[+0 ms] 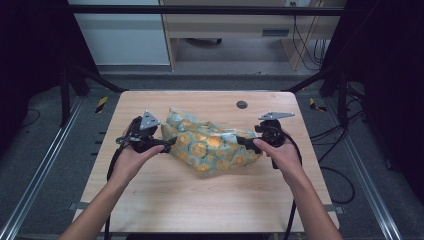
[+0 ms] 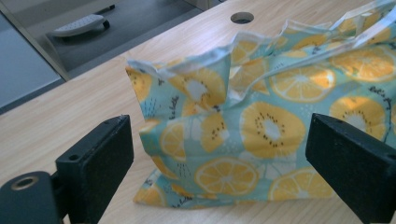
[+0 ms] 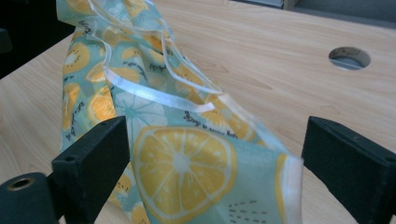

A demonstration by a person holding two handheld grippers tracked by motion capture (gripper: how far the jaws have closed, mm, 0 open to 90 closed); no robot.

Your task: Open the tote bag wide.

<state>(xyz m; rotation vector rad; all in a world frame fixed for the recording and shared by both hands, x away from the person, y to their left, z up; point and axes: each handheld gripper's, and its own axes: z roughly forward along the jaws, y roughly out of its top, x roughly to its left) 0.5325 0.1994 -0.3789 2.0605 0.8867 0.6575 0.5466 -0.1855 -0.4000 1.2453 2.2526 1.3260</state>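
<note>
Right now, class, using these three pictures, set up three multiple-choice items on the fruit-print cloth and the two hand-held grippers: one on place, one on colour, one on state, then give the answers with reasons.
1. Where does the cloth lie?
A. on the floor
B. on the wooden table, between the two grippers
C. hanging off the table's near edge

2. What are the cloth's main colours?
A. red and black
B. plain white
C. teal with yellow-orange fruit slices

3. How do the jaws of the left hand-held gripper and the right hand-held gripper stand?
A. both open, cloth between them unpressed
B. both clamped shut on the cloth
C. one shut, one open

Answers: B, the high view shows it mid-table between the hands; C, the print is plain in both gripper views; A, gaps show between pads and cloth.
</note>
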